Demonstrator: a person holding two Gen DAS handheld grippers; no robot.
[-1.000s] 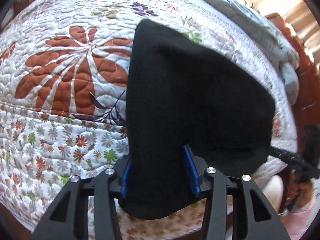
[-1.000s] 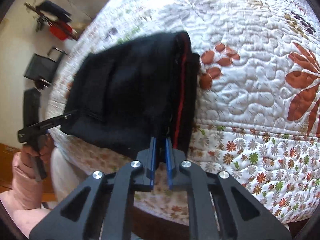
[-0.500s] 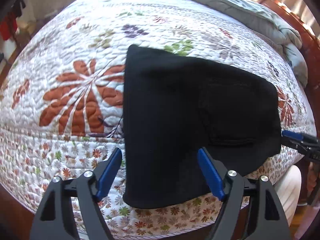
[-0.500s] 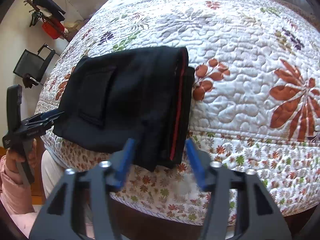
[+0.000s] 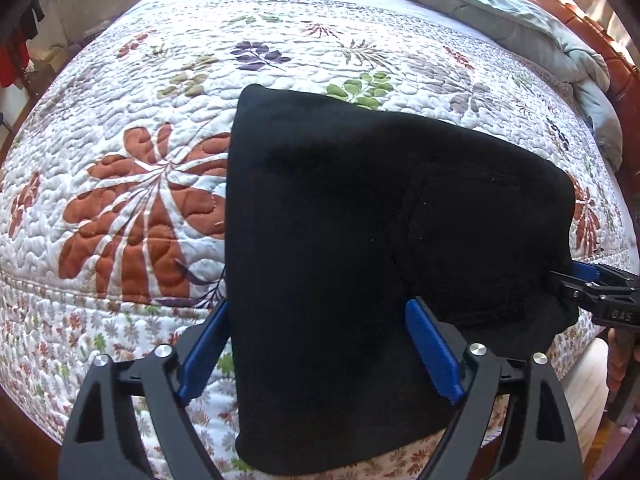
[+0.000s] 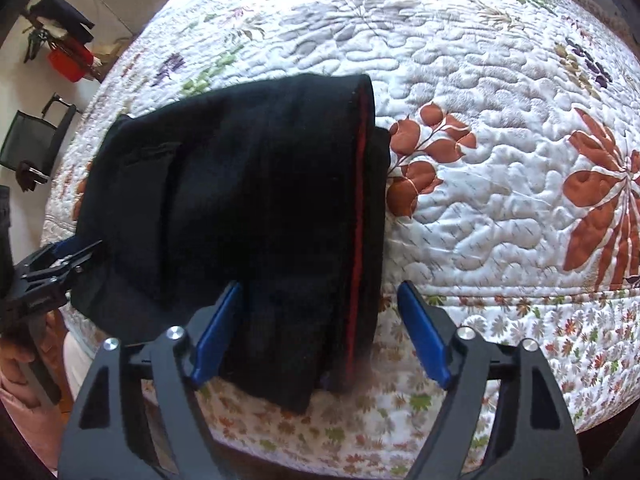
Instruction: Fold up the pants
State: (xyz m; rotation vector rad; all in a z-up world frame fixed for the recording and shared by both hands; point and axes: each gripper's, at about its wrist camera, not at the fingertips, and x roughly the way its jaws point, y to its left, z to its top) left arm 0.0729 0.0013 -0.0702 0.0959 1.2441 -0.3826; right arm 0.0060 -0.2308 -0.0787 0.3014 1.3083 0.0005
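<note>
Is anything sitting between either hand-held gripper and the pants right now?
Nothing visible. The left hand-held gripper and right hand-held gripper are both open, each straddling the near edge of the folded pants on the quilt, with no other object in between.

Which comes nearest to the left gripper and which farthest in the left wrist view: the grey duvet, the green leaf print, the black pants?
1. Pants: between the open jaws of the left gripper, at the bed's near edge.
2. Green leaf print: on the quilt, just past the pants' far edge.
3. Grey duvet: bunched along the bed's far right side.
</note>
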